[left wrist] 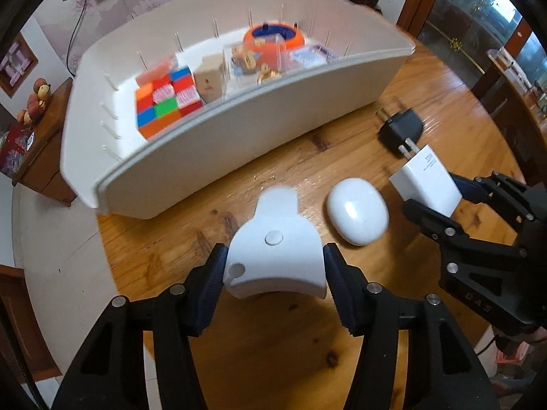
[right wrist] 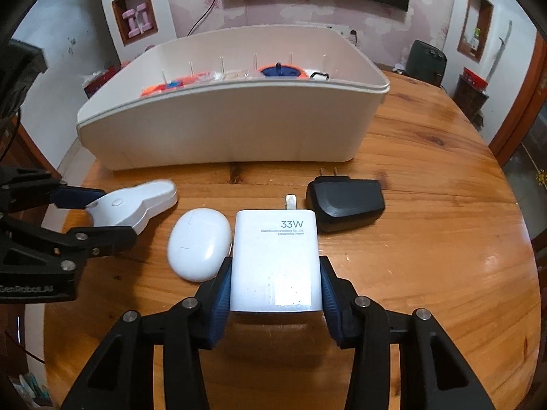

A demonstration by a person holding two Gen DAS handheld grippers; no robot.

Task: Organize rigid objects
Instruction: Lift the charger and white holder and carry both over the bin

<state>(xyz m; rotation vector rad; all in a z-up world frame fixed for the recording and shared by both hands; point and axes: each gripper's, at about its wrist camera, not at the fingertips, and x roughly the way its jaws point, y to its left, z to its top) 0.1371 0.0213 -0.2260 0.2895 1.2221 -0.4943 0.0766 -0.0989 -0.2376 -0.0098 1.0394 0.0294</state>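
The left gripper [left wrist: 275, 273] is clamped on the broad end of a white plastic gadget [left wrist: 273, 249]; its narrow rounded tip points away toward the bin, long axis in line with the fingers. Whether it is clear of the table cannot be told. The right gripper [right wrist: 275, 290] is clamped on the sides of a white charger [right wrist: 275, 259], a smooth rectangular block marked 33W; its metal prong points away toward the bin, long axis likewise along the fingers.

Between the two held items, a glossy white egg-shaped case [right wrist: 198, 242] lies on the table [right wrist: 427, 239], just beside the charger. A black plug adapter [right wrist: 345, 205], matte with rounded corners, lies just beyond the charger on the right, prongs toward the bin.

The bin [right wrist: 232, 126] is white plastic, oblong, open-topped, with thin upright ribs along its inner wall. It holds a multicoloured puzzle cube [left wrist: 164, 102] at the left end, then a small cardboard box [left wrist: 208, 78], a clear box [left wrist: 253, 58] with small items, an orange and blue round object [left wrist: 273, 36], and a flat pack [left wrist: 312, 56].

The table is varnished wood, knotted and glossy.
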